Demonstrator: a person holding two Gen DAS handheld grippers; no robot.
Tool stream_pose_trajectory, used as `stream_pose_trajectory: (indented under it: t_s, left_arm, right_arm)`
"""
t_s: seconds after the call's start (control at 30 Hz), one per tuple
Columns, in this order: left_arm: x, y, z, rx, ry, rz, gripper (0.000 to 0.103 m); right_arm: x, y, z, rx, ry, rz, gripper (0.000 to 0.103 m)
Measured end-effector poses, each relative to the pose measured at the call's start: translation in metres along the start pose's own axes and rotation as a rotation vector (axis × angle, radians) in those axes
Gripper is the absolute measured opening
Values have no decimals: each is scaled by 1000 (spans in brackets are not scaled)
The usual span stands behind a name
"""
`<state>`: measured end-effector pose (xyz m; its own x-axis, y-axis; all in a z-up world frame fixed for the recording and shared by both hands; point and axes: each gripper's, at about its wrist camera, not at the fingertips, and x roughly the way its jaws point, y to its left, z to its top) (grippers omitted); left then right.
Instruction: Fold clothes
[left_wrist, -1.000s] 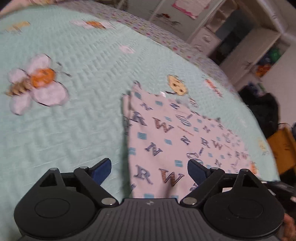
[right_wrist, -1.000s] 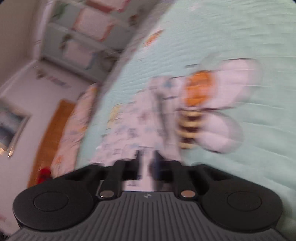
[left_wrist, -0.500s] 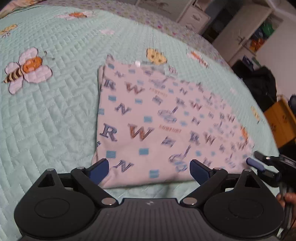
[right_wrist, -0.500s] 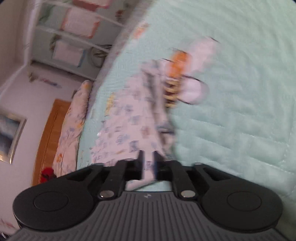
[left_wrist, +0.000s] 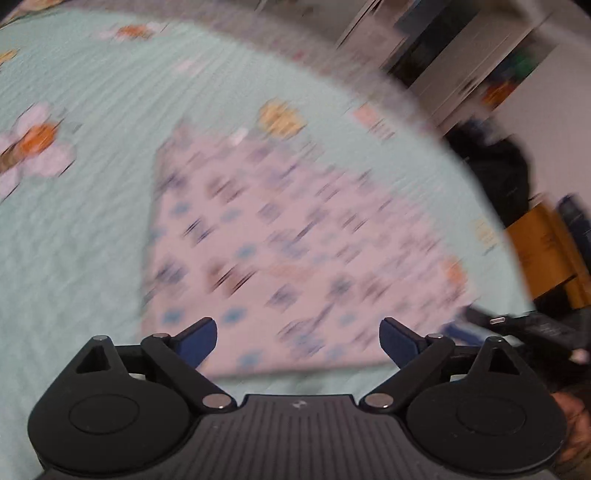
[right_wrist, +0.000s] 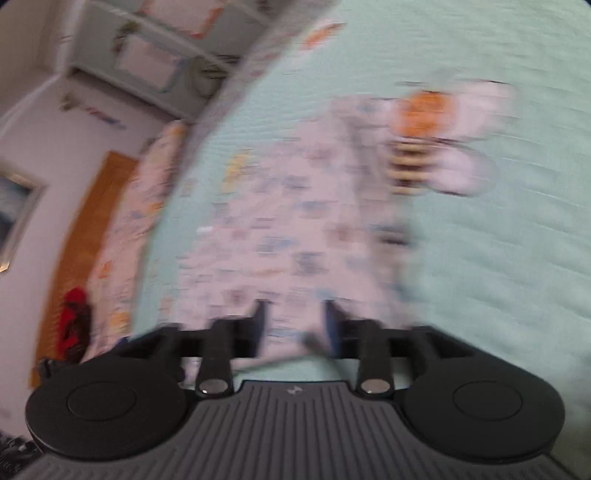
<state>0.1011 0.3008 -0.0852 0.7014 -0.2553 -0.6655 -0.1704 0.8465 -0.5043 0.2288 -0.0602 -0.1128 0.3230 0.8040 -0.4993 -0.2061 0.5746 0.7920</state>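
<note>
One folded garment (left_wrist: 280, 251) flat on the bedspread (left_wrist: 74, 240)

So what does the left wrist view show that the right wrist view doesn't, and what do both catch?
Only the left wrist view: the right gripper at the garment's far corner, a dark heap and an orange box beside the bed, plus its own left gripper, wide open. Only the right wrist view: a pillow, a wooden headboard, wall shelves. Both: the folded letter-print garment lying flat on the mint quilt, and a bee patch.
</note>
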Motion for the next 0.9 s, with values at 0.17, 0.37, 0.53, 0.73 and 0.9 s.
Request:
stream_pose_trajectory:
  t_s: [0.17, 0.37, 0.53, 0.73, 0.9]
  left_arm:
    - [45, 26, -3, -76, 123, 63, 99]
    - [19, 14, -16, 54, 114, 87, 96]
    - [16, 44, -16, -48, 74, 84, 98]
    - [2, 16, -15, 36, 130, 238, 98]
    - [-17, -24, -15, 127, 108, 348, 101]
  right_arm:
    - [70, 37, 13, -67, 90, 60, 51]
    - [63, 23, -3, -179, 201, -27, 24]
    - [33, 2, 5, -119, 99, -22, 44]
    - [3, -22, -6, -15, 44, -104, 19]
    - [12, 55, -23, -239, 20, -215, 71]
